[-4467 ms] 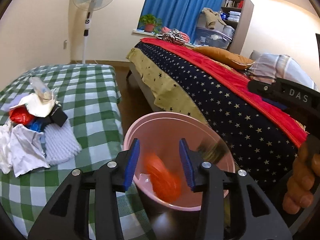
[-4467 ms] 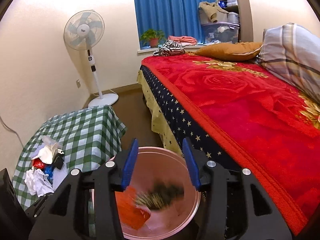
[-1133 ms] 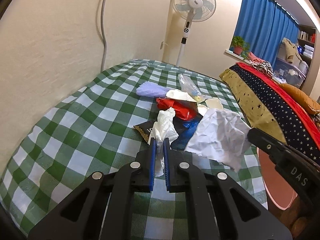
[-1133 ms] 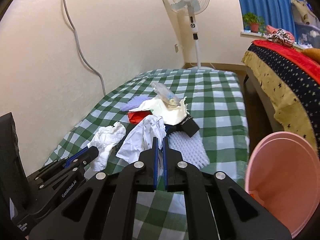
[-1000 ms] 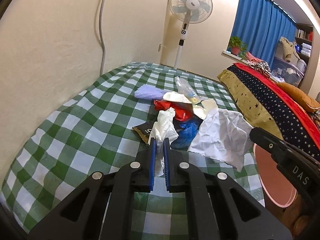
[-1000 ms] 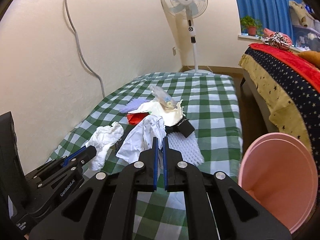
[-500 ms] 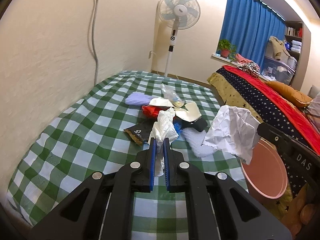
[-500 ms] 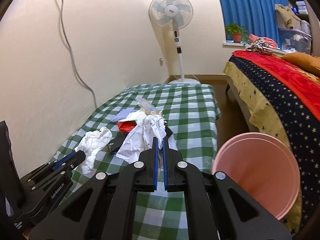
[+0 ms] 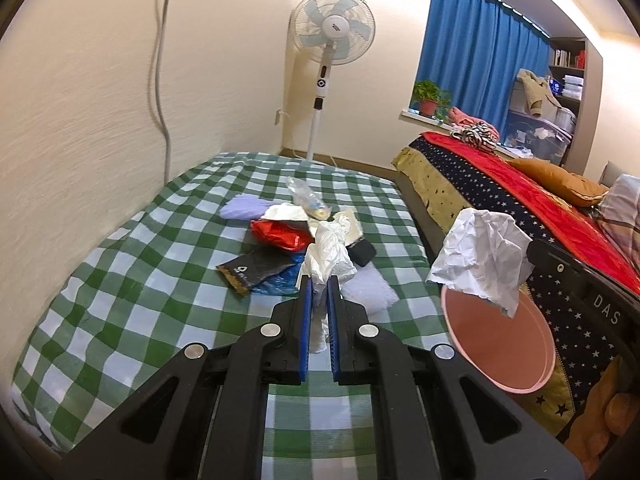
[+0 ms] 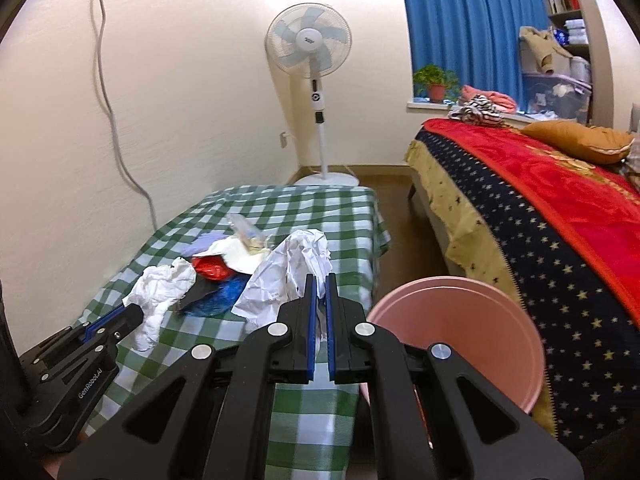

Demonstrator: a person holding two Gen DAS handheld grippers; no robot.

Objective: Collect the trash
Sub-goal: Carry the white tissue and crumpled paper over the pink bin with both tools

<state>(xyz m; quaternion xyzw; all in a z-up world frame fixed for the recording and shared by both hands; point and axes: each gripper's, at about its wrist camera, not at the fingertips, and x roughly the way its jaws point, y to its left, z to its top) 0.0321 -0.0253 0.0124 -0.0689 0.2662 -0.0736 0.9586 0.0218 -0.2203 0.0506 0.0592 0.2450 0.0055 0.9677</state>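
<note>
Trash split three ways: some pinched in each claw, the rest heaped mid-worktop (image 9: 120,280), the green-checked cloth surface along the left wall.

Left claw (image 9: 318,292) clamped nearly shut on a white crumpled tissue wad (image 9: 328,252), lifted clear of the pile. Right claw (image 10: 318,292) likewise closed tight on a crumpled paper sheet (image 10: 288,276), the bulk of it hanging off to the left of the blue pads.

Both loads raised off the cloth, presumably to avoid dragging neighbouring scraps along. Paper sheet seen from the left wrist view hanging above the near-left rim of the pink bin (image 10: 460,328), which stands right of the worktop, between it and the bed (image 10: 560,220). Probably placed there for a short carry from pile to mouth.

Left on the cloth: red wrapper (image 9: 280,236), dark packet (image 9: 252,268), blue plastic (image 9: 276,282), clear bottle (image 9: 306,196), lilac fluffy piece (image 9: 240,210), black block (image 9: 362,254).

Judged mid-carry toward the bin; release not yet made, several pieces remaining.
</note>
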